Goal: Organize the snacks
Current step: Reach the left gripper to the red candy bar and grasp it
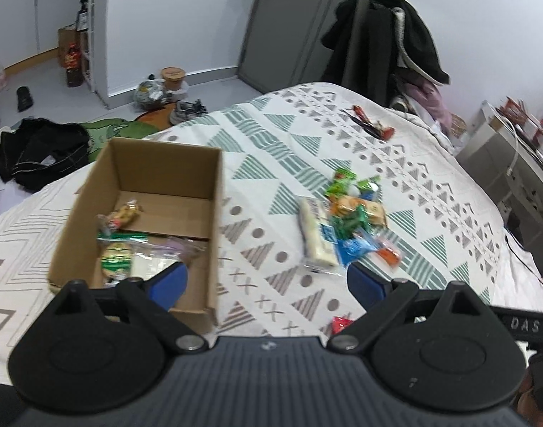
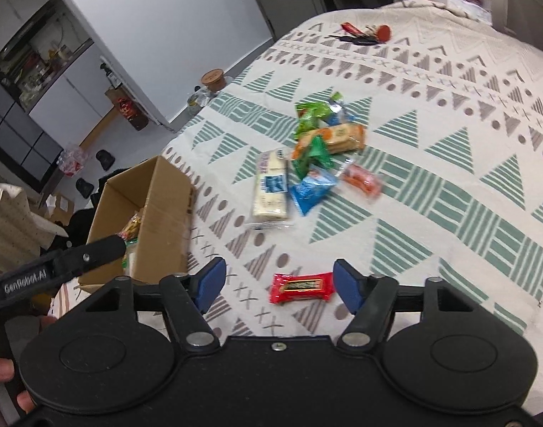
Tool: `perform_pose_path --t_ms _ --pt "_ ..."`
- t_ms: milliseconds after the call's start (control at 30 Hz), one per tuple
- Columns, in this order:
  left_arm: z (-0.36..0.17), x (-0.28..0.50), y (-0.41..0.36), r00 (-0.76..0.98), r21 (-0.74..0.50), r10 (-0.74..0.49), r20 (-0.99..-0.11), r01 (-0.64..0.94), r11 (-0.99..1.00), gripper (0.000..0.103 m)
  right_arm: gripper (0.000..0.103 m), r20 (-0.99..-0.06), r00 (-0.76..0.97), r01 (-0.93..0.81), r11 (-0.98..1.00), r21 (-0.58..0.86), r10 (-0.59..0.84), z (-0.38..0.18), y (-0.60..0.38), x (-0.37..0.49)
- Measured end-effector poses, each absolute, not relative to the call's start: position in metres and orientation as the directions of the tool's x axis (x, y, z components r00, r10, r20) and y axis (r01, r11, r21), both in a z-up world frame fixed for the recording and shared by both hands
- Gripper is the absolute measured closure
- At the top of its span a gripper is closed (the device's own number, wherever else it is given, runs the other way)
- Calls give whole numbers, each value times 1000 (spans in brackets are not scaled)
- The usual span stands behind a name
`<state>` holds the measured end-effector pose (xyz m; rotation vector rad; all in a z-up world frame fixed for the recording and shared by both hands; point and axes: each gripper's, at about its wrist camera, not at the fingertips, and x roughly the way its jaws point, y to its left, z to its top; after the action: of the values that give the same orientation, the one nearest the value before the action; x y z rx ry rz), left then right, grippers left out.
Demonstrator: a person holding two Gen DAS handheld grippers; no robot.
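Bed (image 2: 431, 163): draped in a cream cover with green and grey triangles; carries the box and all loose snacks.
Box (image 1: 143, 192): open cardboard, at the cover's left side, a few wrapped snacks on its floor; seen tilted at left in the right wrist view (image 2: 153, 210).
Snack pile (image 1: 349, 220): mid-bed, right of the box and apart from it; green, orange and blue packets bunched together (image 2: 321, 153).
White pack (image 1: 316, 238): long, clear-wrapped, touching the pile's left edge (image 2: 269, 188).
Red bar (image 2: 301, 287): alone on the cover, nearer than the pile; only a corner shows in the left wrist view (image 1: 340, 323).
Left claw (image 1: 267, 284): angled down toward the bed, wide open, nothing between the blue pads; left pad over the box's near right corner, right pad just before the pile.
Right claw (image 2: 276, 286): angled down, partly open; red bar between the pads, untouched on either side.
Fingers (image 2: 0, 370): curled at the lower left edge beside the claw's body.
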<state>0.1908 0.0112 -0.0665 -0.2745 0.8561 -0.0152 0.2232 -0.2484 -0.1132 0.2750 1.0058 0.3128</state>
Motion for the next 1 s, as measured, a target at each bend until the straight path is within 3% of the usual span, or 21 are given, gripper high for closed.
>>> perform_pose_path --t_ms 1000 --pt "-181 219 -112 494 -58 -83 -866 66 996 10 40 -752 469 -4 853 522 463 -173 -326 246"
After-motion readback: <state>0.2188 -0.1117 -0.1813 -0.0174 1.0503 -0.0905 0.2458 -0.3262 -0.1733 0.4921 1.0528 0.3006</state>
